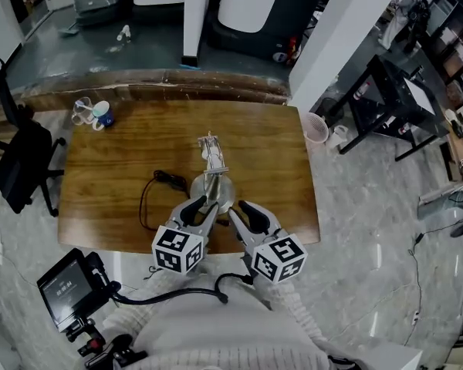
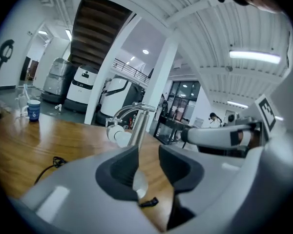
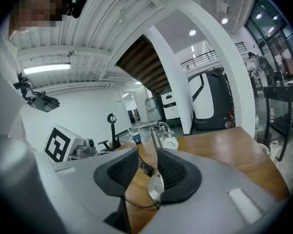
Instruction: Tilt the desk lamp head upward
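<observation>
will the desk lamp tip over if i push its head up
Probably not easily: its round metal base looks broad and sits flat on the table. The slim post carries the head high, so a hard shove could rock it. The polished metal may be slippery to grip.

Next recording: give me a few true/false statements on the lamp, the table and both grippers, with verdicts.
1. The desk lamp stands upright on the wooden table. True.
2. The right gripper is clamped on the black cable. False: its jaws stand apart and grip nothing; the cable lies on the table to the left of the lamp.
3. A cup sits near the table's far left corner. True.
4. The left gripper is shut tight. False: its jaws stand apart, with the lamp showing beyond them.
</observation>
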`<state>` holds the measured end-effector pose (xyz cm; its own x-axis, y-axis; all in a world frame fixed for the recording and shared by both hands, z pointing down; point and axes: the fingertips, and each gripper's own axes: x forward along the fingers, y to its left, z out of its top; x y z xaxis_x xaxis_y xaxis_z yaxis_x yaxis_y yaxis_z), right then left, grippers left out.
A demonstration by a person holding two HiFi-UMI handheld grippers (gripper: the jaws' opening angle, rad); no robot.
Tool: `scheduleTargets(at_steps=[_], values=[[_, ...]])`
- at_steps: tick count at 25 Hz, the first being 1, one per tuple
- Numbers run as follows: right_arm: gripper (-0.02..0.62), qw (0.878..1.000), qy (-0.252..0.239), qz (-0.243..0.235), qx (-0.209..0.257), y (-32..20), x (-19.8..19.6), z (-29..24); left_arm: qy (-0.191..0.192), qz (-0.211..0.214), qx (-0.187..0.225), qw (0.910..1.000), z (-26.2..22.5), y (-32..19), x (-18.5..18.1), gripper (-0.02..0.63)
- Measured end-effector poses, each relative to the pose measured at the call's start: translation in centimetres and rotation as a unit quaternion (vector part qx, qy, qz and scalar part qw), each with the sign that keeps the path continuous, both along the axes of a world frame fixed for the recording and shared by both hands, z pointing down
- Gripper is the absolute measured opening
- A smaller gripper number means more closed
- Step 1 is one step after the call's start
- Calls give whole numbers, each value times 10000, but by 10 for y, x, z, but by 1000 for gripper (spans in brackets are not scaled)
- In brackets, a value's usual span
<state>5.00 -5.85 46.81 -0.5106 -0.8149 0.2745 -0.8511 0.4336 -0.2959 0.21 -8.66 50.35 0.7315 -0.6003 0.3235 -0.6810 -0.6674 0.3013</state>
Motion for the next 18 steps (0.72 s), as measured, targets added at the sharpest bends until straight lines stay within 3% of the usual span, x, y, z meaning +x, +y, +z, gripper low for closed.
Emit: scheduleTargets(at_steps=[4, 11, 15, 18], values=[[104, 9994, -255, 58, -205, -35, 7, 10, -74, 195, -138, 9997, 16, -28, 13, 132], [107, 9977, -550, -53, -398, -54, 24, 7, -451, 412, -141, 9980, 24, -35, 33, 161], [117, 9874, -1430, -305, -609, -76, 34, -6, -605, 465, -143, 9970, 27, -39, 34, 163], [151, 9729, -1947, -845, -913, -93, 34, -14, -579, 408, -146, 9974, 27, -36, 35, 163]])
